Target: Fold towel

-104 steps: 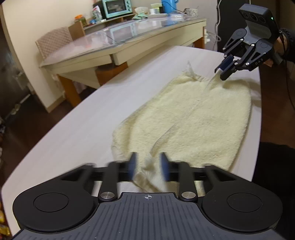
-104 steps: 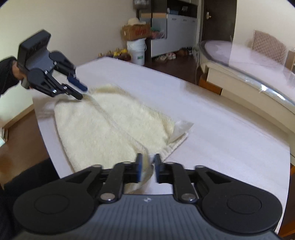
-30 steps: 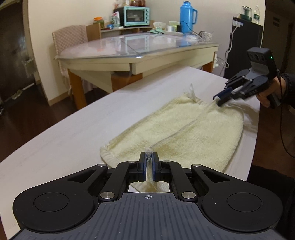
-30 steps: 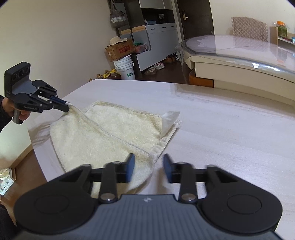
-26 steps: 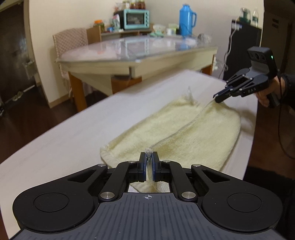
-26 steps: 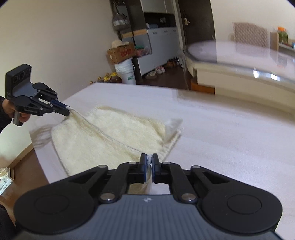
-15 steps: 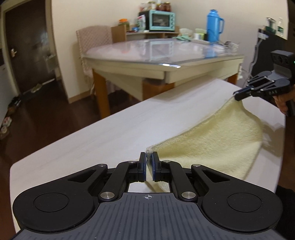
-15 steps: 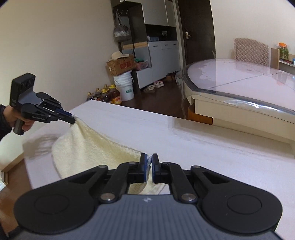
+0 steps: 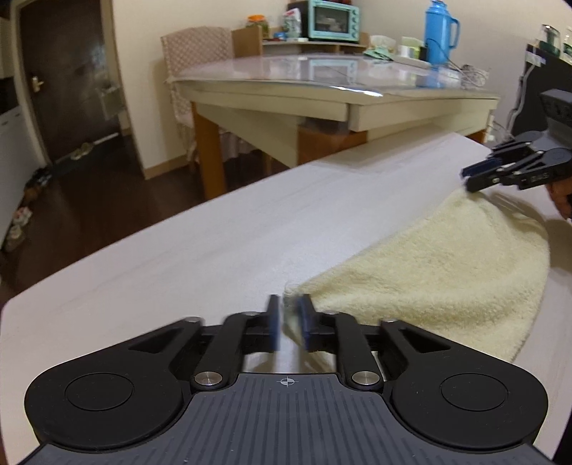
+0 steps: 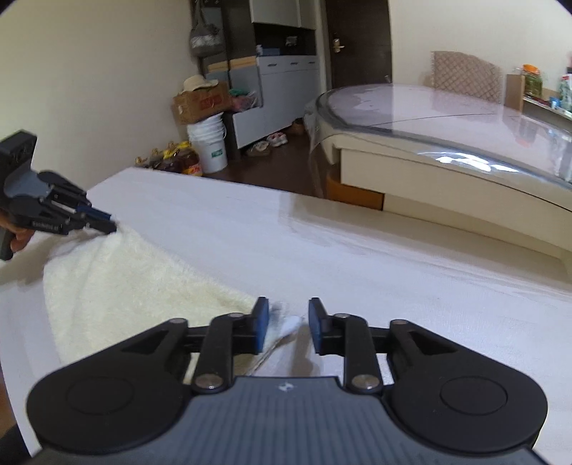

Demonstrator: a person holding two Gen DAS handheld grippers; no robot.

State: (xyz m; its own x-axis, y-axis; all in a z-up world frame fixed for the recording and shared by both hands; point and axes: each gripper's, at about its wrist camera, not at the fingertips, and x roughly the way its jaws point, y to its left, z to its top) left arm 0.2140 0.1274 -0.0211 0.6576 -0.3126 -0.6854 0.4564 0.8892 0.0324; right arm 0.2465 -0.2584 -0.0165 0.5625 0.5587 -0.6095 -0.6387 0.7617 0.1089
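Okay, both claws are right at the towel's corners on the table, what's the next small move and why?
Probably back both claws straight away from the towel. The left claw and right claw are opening, each with a corner lying loose between its pads, and the towel lies doubled over on the table. Pulling clear without snagging should leave the fold undisturbed.

Cream walls [image 9: 150, 107], dark wood floor [image 9: 89, 200]. Glass-topped dining table [image 9: 321, 82] sitting upper centre, padded chair [image 9: 196, 46] behind it, teal oven [image 9: 332, 19] and blue thermos [image 9: 438, 32] standing on top. Grey cabinets [image 10: 286, 89], white bucket [image 10: 211, 146] sitting upper left in right view.
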